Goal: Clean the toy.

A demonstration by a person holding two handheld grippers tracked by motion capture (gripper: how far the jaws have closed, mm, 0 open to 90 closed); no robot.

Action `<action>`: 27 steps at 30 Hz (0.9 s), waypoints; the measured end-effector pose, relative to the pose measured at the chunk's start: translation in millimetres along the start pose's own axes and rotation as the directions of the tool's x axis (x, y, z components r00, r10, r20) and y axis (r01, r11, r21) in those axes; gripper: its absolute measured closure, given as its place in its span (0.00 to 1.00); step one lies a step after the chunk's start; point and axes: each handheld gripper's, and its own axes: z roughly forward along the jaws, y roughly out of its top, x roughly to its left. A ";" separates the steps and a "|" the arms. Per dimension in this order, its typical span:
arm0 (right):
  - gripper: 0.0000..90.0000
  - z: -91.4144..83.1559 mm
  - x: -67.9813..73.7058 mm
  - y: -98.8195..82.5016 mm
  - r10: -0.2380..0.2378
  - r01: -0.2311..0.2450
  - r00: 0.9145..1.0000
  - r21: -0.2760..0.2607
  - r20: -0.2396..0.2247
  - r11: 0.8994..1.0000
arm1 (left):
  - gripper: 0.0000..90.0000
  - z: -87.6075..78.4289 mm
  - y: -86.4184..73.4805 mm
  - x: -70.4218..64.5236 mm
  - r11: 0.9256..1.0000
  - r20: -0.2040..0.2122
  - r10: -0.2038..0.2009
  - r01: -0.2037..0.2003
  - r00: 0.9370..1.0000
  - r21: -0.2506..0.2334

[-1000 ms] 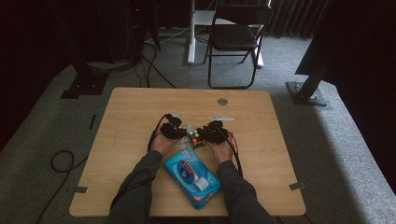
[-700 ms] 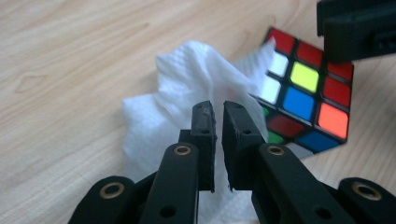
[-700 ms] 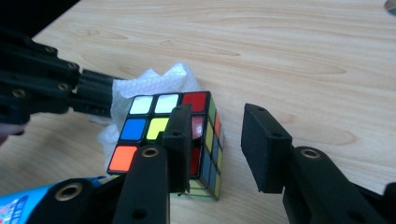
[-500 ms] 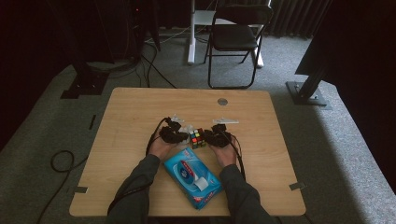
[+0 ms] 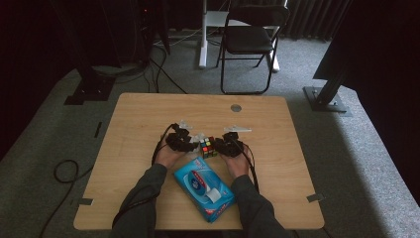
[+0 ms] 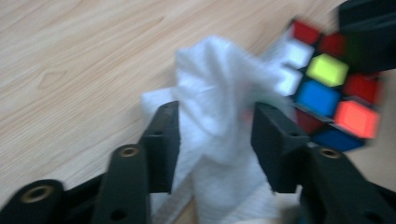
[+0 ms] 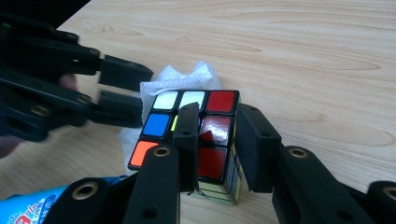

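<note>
Wooden counter [image 5: 148, 124] is seen from the high view, with the cube [image 5: 208, 147] near its middle between the left gripper [image 5: 190, 141] and right gripper [image 5: 223, 144]; a wipe pack [image 5: 203, 188] lies nearer the person. In the left gripper view, a tissue [image 6: 215, 116] sits between jaws that have just been opening, pads apart from it. In the right gripper view, the cube is pinched. Wiping appears under way, not finished.

The right claw [image 7: 215, 149] clamps the puzzle cube [image 7: 196, 140], with a white tissue [image 7: 180, 79] seemingly touching behind.
</note>
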 end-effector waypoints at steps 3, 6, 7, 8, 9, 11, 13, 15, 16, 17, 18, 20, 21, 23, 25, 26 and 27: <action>0.78 0.7 1.6 0.0 -0.002 0.002 1.000 0.001 -0.003 1.000 | 0.51 8.7 -1.3 0.4 1.000 -0.040 0.010 -0.008 0.999 0.029; 0.78 0.8 1.3 0.6 -0.002 0.002 1.000 0.005 -0.005 1.000 | 0.50 16.8 -4.1 0.9 0.998 -0.054 0.018 -0.015 0.998 0.061; 0.78 0.9 1.6 0.8 -0.005 0.005 1.000 0.006 -0.002 1.000 | 0.50 17.8 -5.1 1.1 0.999 -0.050 0.012 -0.010 0.999 0.050; 0.78 0.9 1.8 1.0 -0.009 0.009 1.000 0.007 0.000 1.000 | 0.50 17.8 -5.4 1.2 0.999 -0.052 0.007 -0.005 0.999 0.046; 0.78 0.8 2.2 1.2 -0.010 0.010 1.000 0.009 0.001 1.000 | 0.51 17.8 -5.5 1.0 0.999 -0.053 0.008 -0.006 0.999 0.046; 0.78 0.8 2.4 1.3 -0.012 0.012 1.000 0.010 0.003 1.000 | 0.55 17.1 -5.5 0.6 0.999 -0.047 0.010 -0.008 0.999 0.047; 0.78 0.8 2.6 1.3 -0.010 0.010 1.000 0.009 0.003 1.000 | 0.68 16.3 -5.4 0.8 0.999 -0.044 0.004 -0.003 0.999 0.044; 0.78 1.4 2.9 1.0 -0.003 0.003 1.000 0.009 -0.004 1.000 | 0.80 15.6 -4.2 1.7 0.999 -0.033 0.001 0.001 0.999 0.054; 0.78 1.9 3.4 1.0 -0.002 0.002 1.000 0.009 -0.007 1.000 | 0.85 15.5 -3.8 1.5 0.998 -0.024 0.001 0.001 1.000 0.058; 0.78 2.3 3.6 1.0 -0.002 0.002 1.000 0.008 -0.009 1.000 | 0.89 15.5 -3.6 1.3 0.998 -0.017 0.001 0.000 1.000 0.061; 0.79 2.6 3.6 1.0 0.002 -0.002 1.000 0.007 -0.009 1.000 | 0.91 15.6 -3.3 1.3 0.998 -0.014 -0.002 0.002 1.000 0.063; 0.79 2.9 1.5 1.0 0.027 -0.027 0.999 0.007 -0.019 1.000 | 0.93 15.7 -2.7 0.8 0.998 -0.015 0.000 0.001 1.000 0.066; 0.79 3.2 -0.8 1.0 0.051 -0.051 0.998 0.009 -0.033 0.999 | 0.93 15.7 -2.6 0.4 0.998 -0.016 0.001 0.000 1.000 0.068; 0.79 3.0 -3.5 1.0 0.077 -0.077 0.996 0.009 -0.041 0.997 | 0.93 15.7 -2.9 0.7 0.998 -0.015 0.000 0.001 1.000 0.065; 0.79 2.9 -5.8 1.1 0.101 -0.101 0.994 0.007 -0.046 0.995 | 0.93 15.5 -3.3 1.5 0.998 -0.010 -0.009 0.010 1.000 0.062; 0.79 2.5 -7.8 0.9 0.125 -0.124 0.991 0.007 -0.052 0.992 | 0.93 15.5 -3.5 1.6 0.998 -0.009 -0.009 0.009 1.000 0.062; 0.79 2.3 -10.9 0.5 0.150 -0.150 0.987 0.004 -0.062 0.989 | 0.93 15.5 -3.5 1.5 0.998 -0.010 -0.009 0.009 1.000 0.061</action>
